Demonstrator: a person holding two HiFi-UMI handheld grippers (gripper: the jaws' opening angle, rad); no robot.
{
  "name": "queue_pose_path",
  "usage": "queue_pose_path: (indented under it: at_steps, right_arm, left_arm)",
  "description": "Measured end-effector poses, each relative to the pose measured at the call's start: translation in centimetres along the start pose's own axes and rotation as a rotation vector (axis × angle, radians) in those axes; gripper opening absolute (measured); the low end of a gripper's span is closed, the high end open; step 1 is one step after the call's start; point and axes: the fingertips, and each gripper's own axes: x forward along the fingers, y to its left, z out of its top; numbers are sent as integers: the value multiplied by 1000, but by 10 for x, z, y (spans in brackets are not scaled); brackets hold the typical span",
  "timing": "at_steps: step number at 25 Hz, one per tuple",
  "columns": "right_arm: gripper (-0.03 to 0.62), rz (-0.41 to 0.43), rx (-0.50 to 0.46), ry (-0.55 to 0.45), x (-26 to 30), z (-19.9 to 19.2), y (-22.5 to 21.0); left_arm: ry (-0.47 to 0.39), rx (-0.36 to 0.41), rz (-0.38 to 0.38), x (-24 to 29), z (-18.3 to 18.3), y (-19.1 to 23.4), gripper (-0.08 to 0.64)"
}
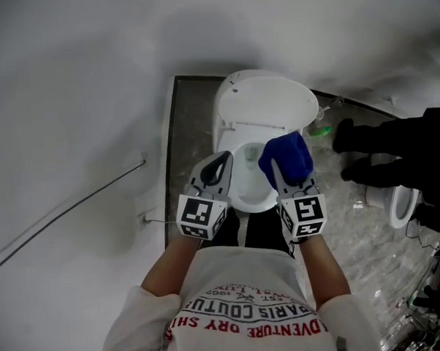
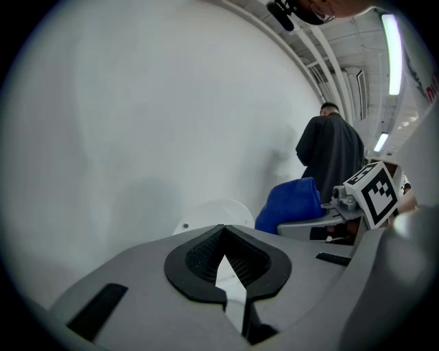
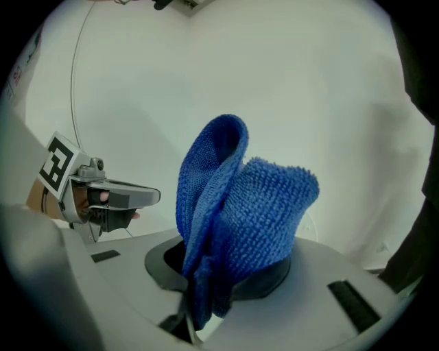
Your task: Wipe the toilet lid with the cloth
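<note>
Straight ahead at 12 o'clock from both tools, the toilet lid (image 1: 269,96) stands raised behind the open bowl (image 1: 251,199), its inner face turned toward the person. From above it reads as a foreshortened oval, broad from 9 to 3 o'clock. I judge its true length runs upward off the hinge, so wiping strokes would travel up and down that face or sweep across it. The right gripper (image 1: 277,177) has its jaws clamped on the blue cloth (image 1: 286,155), pinched low in the folds, and the rest of the terry stands up in a loose bunch past the jaw tips. That bunch hangs over the bowl's 2 o'clock side, just short of the lid's lower edge and not touching it. The left gripper (image 1: 221,164) is closed with nothing in it: its pads meet at the tips and only a thin slit shows behind them. It hovers over the bowl's 10 o'clock rim, level with its partner, and the lid lies at about 1 o'clock from it. The cloth-bearing right side is nearer the lid, so the move ahead looks like a short forward push toward 12 o'clock. A person in dark clothes (image 1: 394,152) stands at 3 o'clock, well apart from the toilet.
</note>
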Motion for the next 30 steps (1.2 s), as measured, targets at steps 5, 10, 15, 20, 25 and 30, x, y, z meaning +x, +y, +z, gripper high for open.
queue_pose_path:
  at_steps: [5,10,15,20,25,30]
  right_arm:
    - [94,76,-41,-13,47,8,-15]
    - [94,144,-95,-20,107,10,-29]
    - [94,205,-150,-42,159,5,-12]
    - [94,260,-187,-64,197,6,4]
    - [94,255,-178,-55,222,0,10]
    - [94,209,-151,-40,234,-5,-10]
  left_arm:
    - [-19,-19,89,25,-5,19,6]
    - [-36,-30,152,54,-17,37,6]
    - [-19,-82,202,58,-41,55,6]
    - [-3,-95,230,63,-54,68,6]
    - [-2,-116,243,64,-61,82,6]
    - [0,-94,236,74,-61,85,7]
